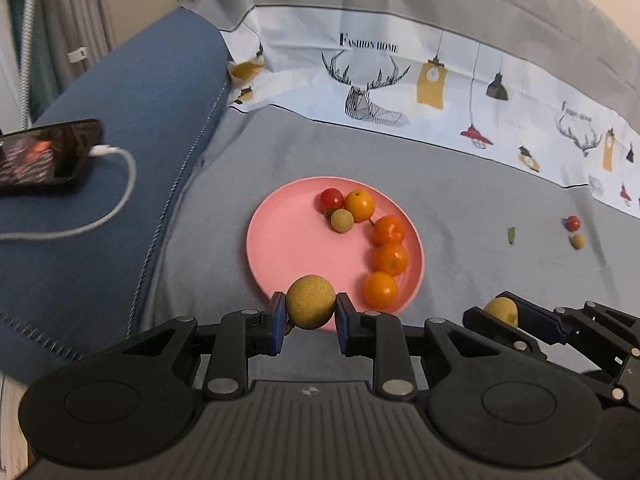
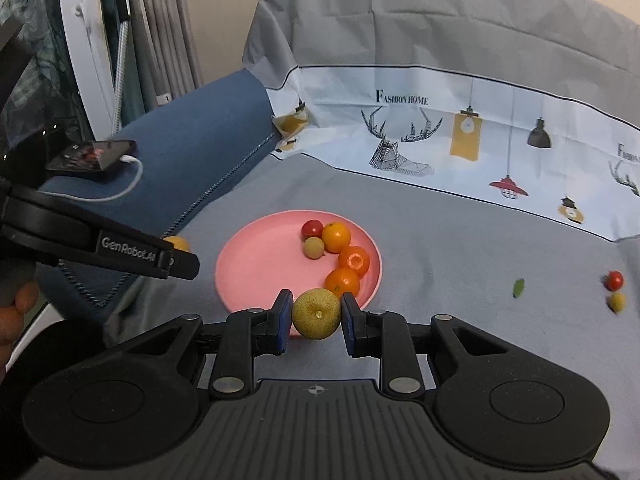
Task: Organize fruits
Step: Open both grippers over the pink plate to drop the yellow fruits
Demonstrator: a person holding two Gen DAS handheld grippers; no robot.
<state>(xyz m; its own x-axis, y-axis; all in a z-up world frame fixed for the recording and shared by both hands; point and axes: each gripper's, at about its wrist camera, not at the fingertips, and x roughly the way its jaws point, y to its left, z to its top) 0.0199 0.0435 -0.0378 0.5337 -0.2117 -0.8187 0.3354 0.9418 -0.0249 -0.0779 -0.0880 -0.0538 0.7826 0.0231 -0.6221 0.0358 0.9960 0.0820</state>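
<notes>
Grey-draped sofa seat [image 1: 224, 168], pink plate [image 1: 280, 248] holding six fruits: left gripper [image 1: 311, 312] clamps a tan fruit [image 1: 311, 300], right gripper [image 2: 316, 316] a yellow-green fruit [image 2: 317, 314], both at the near rim; released early, either may roll onto cloth.

A phone [image 1: 44, 156] with a white cable [image 1: 116, 196] lies on the blue cushion [image 1: 132, 112], beside grey curtains [image 2: 168, 28].

Black hand-held gripper [image 2: 316, 318], blue pads [image 2: 285, 318], silver screws [image 2: 225, 385]
</notes>
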